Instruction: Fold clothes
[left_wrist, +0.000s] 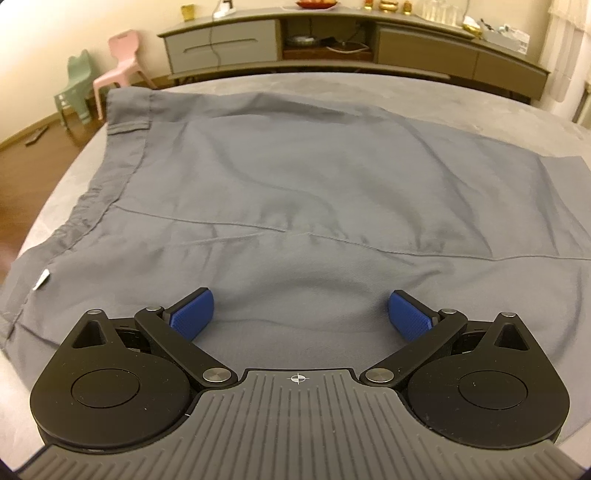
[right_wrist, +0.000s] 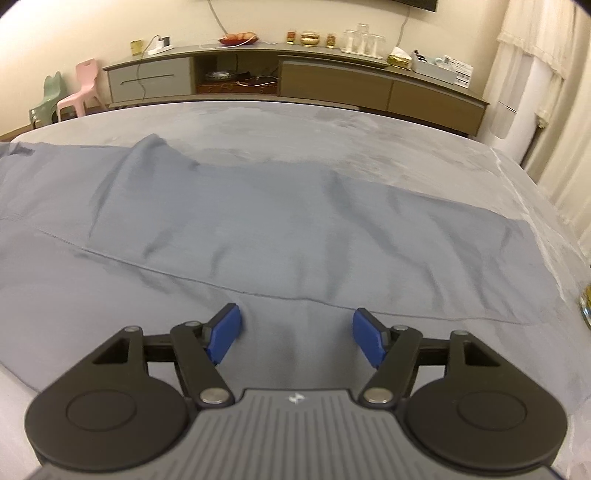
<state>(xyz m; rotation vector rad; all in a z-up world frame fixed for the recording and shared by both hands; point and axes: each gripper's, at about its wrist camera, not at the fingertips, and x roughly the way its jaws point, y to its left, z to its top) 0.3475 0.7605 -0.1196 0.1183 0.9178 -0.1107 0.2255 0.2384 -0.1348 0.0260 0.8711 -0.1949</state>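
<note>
Item: blue-grey cotton garment with stitched seams (left_wrist: 295, 177), spread mostly flat across a pale grey velvety surface (left_wrist: 480, 107). A belt loop and waistband edge lie at its far left; a small white label (left_wrist: 43, 278) shows at its near left edge. Long seam runs across the middle; soft wrinkles throughout. In the right wrist view the same garment (right_wrist: 258, 229) rises in a low ridge toward the far side.

Left gripper (left_wrist: 301, 314): blue-padded fingers (left_wrist: 194, 314) spread wide apart, holding nothing, poised low over the near part of the cloth.

Right gripper (right_wrist: 296, 336): blue-padded fingers (right_wrist: 223, 338) likewise parted, empty, above the cloth just short of the seam.

Background: long grey-brown low sideboard (left_wrist: 424, 48); pink plastic child's chair (left_wrist: 118, 66); green plastic child's chair (left_wrist: 75, 88) beside it.
</note>
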